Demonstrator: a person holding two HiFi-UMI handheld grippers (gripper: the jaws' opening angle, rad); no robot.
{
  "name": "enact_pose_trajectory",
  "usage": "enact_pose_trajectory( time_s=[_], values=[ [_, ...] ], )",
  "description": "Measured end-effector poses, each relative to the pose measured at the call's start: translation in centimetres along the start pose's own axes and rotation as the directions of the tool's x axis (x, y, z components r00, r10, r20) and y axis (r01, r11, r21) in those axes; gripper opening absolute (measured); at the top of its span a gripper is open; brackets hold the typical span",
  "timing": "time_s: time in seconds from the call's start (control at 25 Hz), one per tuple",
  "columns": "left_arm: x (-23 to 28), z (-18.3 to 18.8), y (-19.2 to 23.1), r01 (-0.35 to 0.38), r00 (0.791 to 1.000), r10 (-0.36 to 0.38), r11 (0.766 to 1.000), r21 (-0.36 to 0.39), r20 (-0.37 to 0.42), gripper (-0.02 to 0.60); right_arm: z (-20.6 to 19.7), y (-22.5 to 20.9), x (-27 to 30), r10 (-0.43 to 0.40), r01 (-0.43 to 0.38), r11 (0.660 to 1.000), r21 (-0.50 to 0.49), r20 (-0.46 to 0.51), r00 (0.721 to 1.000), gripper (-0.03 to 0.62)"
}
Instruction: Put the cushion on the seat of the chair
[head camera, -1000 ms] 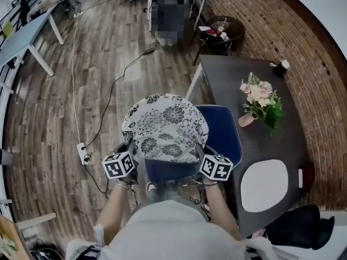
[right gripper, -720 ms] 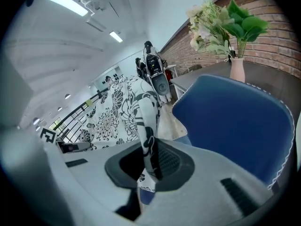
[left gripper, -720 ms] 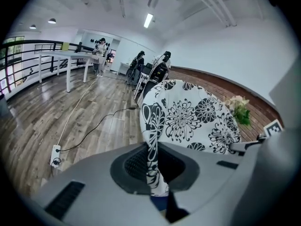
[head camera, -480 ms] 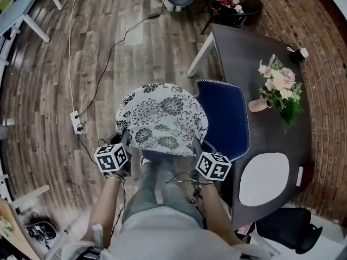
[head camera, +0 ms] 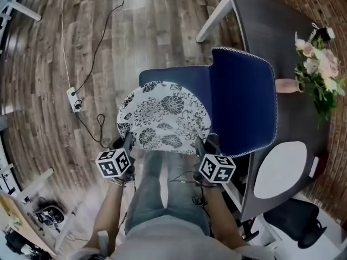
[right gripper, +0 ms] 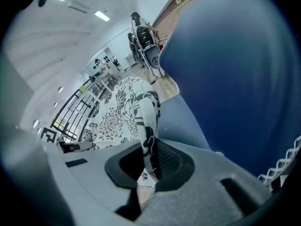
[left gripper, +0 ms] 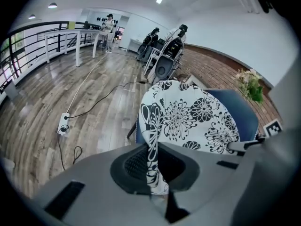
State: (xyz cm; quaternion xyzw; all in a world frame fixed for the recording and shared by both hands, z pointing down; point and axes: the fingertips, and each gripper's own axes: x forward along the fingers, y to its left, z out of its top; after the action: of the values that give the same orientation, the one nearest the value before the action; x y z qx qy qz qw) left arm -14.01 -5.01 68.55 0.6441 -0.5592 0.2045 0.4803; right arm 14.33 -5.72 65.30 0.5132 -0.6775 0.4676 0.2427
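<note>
A round white cushion (head camera: pixel 164 117) with black flower print hangs over the seat of a blue chair (head camera: pixel 241 104), whose backrest stands to its right. My left gripper (head camera: pixel 128 143) is shut on the cushion's near left edge (left gripper: pixel 153 166). At the near right edge (right gripper: pixel 148 161), my right gripper (head camera: pixel 199 146) is shut on the fabric too. In the left gripper view the cushion (left gripper: pixel 190 117) spreads ahead over the blue seat (left gripper: pixel 244 114). The right gripper view has the cushion (right gripper: pixel 120 119) on the left and the chair back (right gripper: pixel 235 79) close on the right.
A dark table (head camera: pixel 271 42) stands past the chair with a flower vase (head camera: pixel 317 69) and a white oval mat (head camera: pixel 282 169). A power strip (head camera: pixel 74 99) and cables lie on the wood floor at the left. The person's legs (head camera: pixel 162 194) are below the cushion.
Both grippers have come down with the cushion, which now hangs over the blue seat. The view has tilted down, so chair and table appear closer and further right.
</note>
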Motion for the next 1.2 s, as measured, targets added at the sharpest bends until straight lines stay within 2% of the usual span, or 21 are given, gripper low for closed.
enact_pose_trajectory(
  time_s=[0.24, 0.4, 0.72, 0.96, 1.08, 1.2],
  values=[
    [1.0, -2.4, 0.4, 0.010, 0.999, -0.010, 1.000, 0.016, -0.039, 0.020, -3.4, -1.0, 0.4, -0.018, 0.019, 0.999, 0.026, -0.025, 1.000, 0.028],
    [1.3, -2.5, 0.0, 0.023, 0.999, -0.021, 0.999, 0.033, -0.048, 0.021, -3.8, -1.3, 0.4, -0.023, 0.023, 0.999, 0.030, -0.026, 0.999, 0.028],
    [3.0, -2.0, -1.4, 0.052, 0.996, -0.047, 0.997, 0.064, -0.080, 0.021, -2.9, -3.1, 1.0, -0.103, 0.105, 0.994, 0.042, -0.056, 0.993, 0.029],
    [5.1, -2.7, -1.8, 0.033, 0.990, -0.021, 0.995, 0.089, -0.137, 0.021, -1.7, -4.3, 2.2, -0.135, 0.137, 0.990, 0.032, -0.078, 0.988, 0.032],
    [6.1, -2.8, -2.1, 0.028, 0.990, -0.017, 0.997, 0.071, -0.140, 0.021, -0.7, -5.1, 2.6, -0.149, 0.153, 0.988, 0.036, -0.088, 0.985, 0.032],
    [7.1, -3.4, -2.4, 0.049, 0.989, -0.046, 0.999, 0.022, -0.139, 0.021, 0.3, -5.7, 3.2, -0.162, 0.165, 0.986, 0.029, -0.089, 0.983, 0.032]
  ],
)
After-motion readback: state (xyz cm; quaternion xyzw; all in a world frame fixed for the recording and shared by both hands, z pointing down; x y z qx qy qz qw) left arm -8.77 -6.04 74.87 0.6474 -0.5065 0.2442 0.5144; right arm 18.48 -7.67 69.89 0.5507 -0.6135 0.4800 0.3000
